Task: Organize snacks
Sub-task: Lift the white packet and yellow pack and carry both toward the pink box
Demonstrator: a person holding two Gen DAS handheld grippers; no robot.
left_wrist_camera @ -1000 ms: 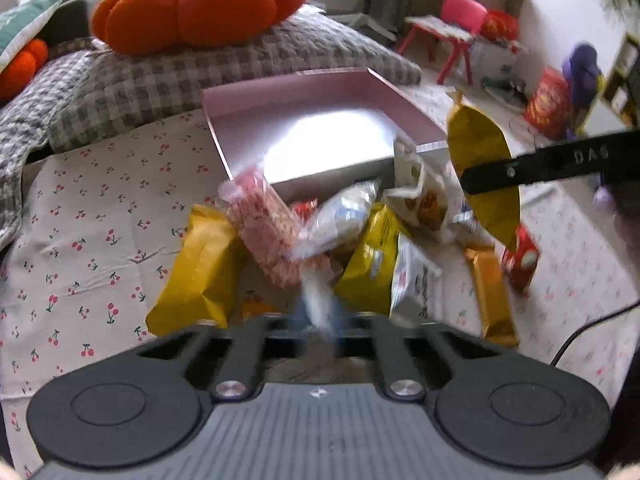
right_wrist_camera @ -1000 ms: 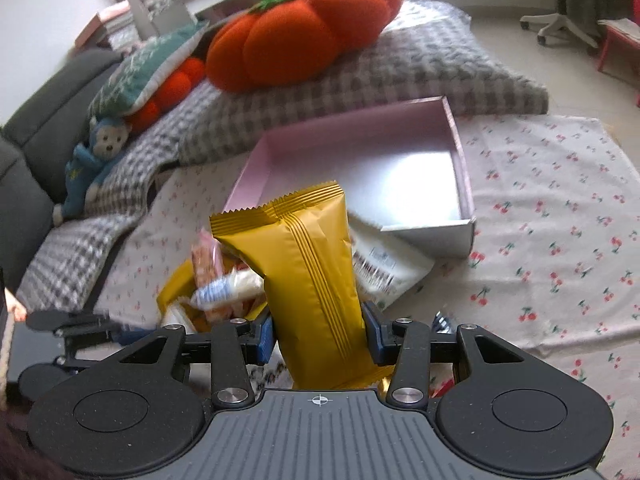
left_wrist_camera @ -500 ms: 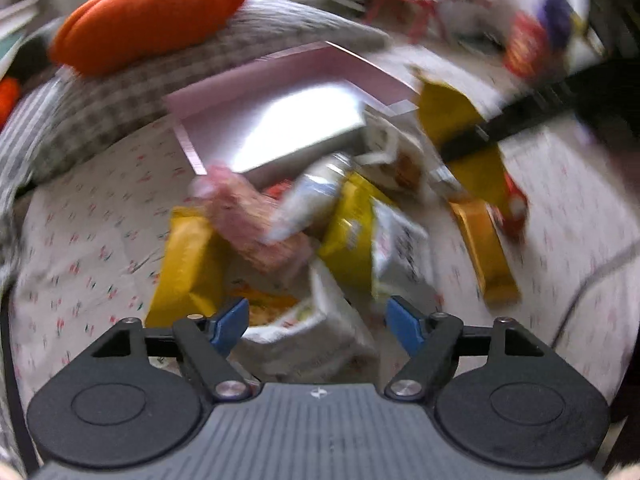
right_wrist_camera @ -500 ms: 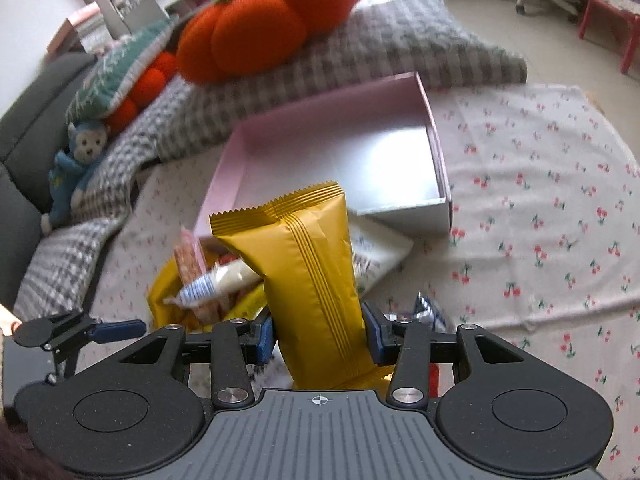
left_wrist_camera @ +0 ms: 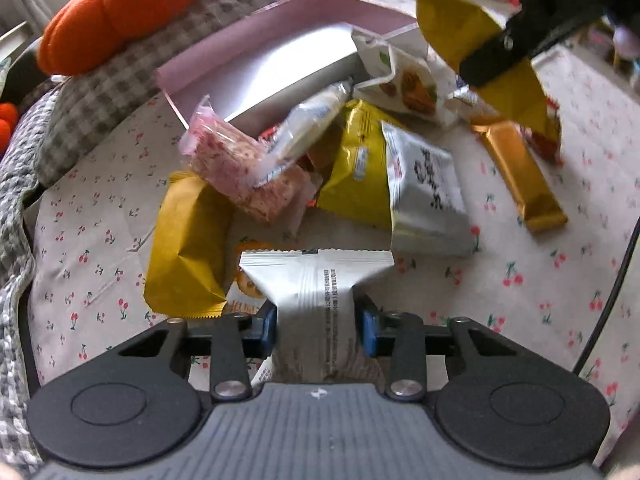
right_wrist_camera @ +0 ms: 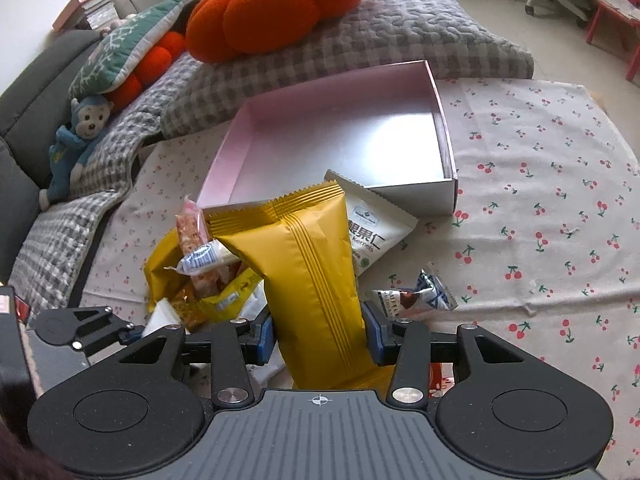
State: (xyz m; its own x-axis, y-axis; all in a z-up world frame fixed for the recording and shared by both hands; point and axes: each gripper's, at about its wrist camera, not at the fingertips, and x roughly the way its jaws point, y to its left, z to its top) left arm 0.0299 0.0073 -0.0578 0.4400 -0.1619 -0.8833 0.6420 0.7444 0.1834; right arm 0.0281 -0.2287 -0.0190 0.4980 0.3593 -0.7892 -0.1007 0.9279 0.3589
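A pile of snack packets (left_wrist_camera: 320,160) lies on the cherry-print cloth in front of an open pink box (left_wrist_camera: 280,52). My left gripper (left_wrist_camera: 319,326) is shut on a white snack packet (left_wrist_camera: 320,284), held just above the cloth at the near side of the pile. My right gripper (right_wrist_camera: 320,338) is shut on a yellow snack packet (right_wrist_camera: 308,272), held upright above the pile; it also shows in the left wrist view (left_wrist_camera: 480,52). The pink box (right_wrist_camera: 340,140) is empty inside. The left gripper shows at the lower left of the right wrist view (right_wrist_camera: 92,326).
A grey checked cushion (right_wrist_camera: 360,40) with an orange pumpkin pillow (right_wrist_camera: 280,4) lies behind the box. A gold bar packet (left_wrist_camera: 520,176) and a small truffle packet (right_wrist_camera: 416,296) lie right of the pile. A black cable (left_wrist_camera: 612,288) runs along the right.
My left gripper opened, dropped to the near side of the pile and shut on the white packet. My right gripper kept its yellow packet and moved slightly closer to the box.
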